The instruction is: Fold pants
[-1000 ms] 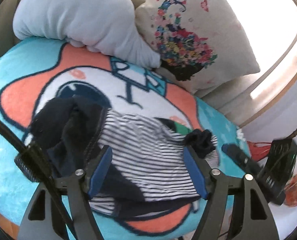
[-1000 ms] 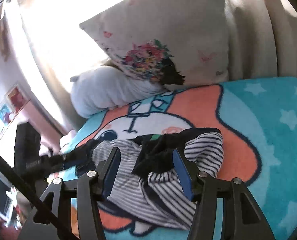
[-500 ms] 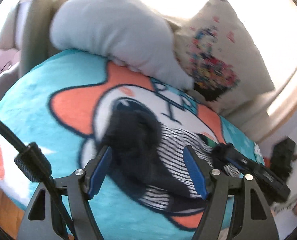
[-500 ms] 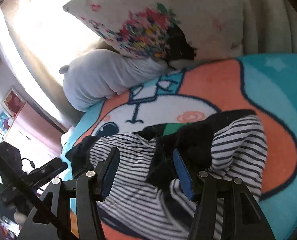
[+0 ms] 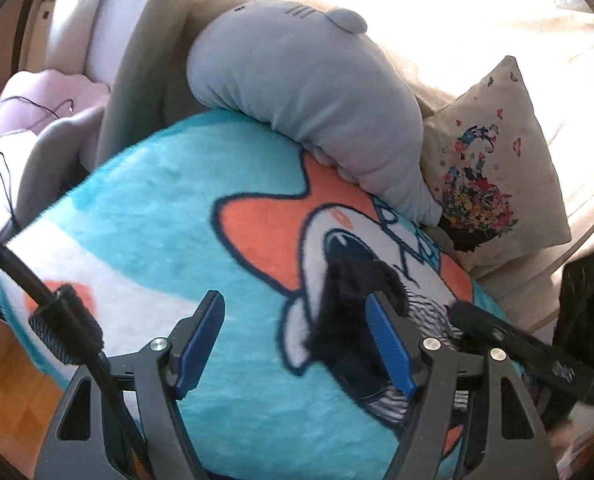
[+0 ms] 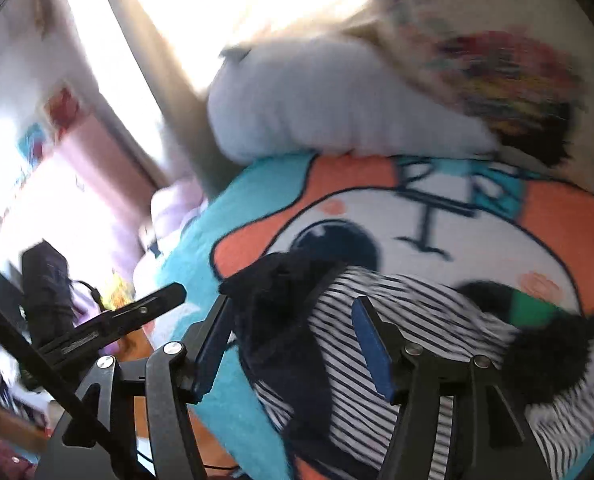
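I am in a home, in what looks like a bedroom or a cosy sitting corner. Under me lies a fleecy turquoise blanket [image 5: 145, 216] with an orange cartoon figure, spread over a soft seat or bed. A grey plush shark [image 5: 305, 92] and a cream cushion [image 5: 493, 168] printed with a flower basket lean at its back, against pale curtains full of daylight. Off the edge I see wooden flooring [image 5: 1, 392], and small coloured pictures [image 6: 61, 104] hang on a pinkish wall.

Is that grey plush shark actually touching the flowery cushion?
Touching. In the left wrist view the grey plush shark has its narrow end pressed against the flowery cushion, with no gap visible between them.
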Demonstrator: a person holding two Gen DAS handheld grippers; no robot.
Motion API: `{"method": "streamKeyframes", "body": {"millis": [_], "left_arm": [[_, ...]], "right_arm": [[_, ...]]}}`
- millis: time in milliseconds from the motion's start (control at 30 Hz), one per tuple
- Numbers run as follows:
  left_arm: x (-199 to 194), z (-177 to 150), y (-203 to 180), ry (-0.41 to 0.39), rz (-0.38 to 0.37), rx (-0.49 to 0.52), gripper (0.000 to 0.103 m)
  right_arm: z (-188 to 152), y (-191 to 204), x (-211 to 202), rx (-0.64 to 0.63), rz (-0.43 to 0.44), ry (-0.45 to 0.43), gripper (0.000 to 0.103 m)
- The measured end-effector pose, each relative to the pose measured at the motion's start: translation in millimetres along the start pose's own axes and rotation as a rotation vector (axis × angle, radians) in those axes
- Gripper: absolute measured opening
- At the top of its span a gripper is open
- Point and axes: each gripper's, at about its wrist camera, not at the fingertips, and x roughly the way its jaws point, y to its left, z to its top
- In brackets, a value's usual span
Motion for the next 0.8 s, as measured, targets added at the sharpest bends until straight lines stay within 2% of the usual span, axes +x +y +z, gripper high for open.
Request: {"method": "streamKeyframes", "body": {"millis": [100,267,467,633,733,800], "left_arm": [[-3.2,-3.2,9.4,0.008,-0.006,-0.004,0.072],[-2.6,-17.4,9.6,0.044,-0.061,0.026,0.072],[7.7,-29.5,-1.0,0.090,-0.109,0.064,0.072],[14.3,-35.8,-9.6,0.113,-0.148,0.077,0.072],[18.5,-40.6,-19.2,0.127,-0.176,0.097,0.072],[22.5,-43.1,-25.4,0.134,-0.195,0.103,0.072]], "right_arm": [[14.5,18.8,32.8,-0.063,-0.047,0.082,0.066],[38.1,33.7,81.9,-0.067,-0.061,0.248,0.071],[40.1,45.4,139.4,-0.149,-0.207,0.484,0.077],[40.4,50.5,163.5,-0.215,-0.290,0.591,0.079],[38.1,52.5,166.1,-0.271,-0.324,0.607,0.068],[38.4,53.6,161.9,-0.287,-0.341,0.580,0.048]]}}
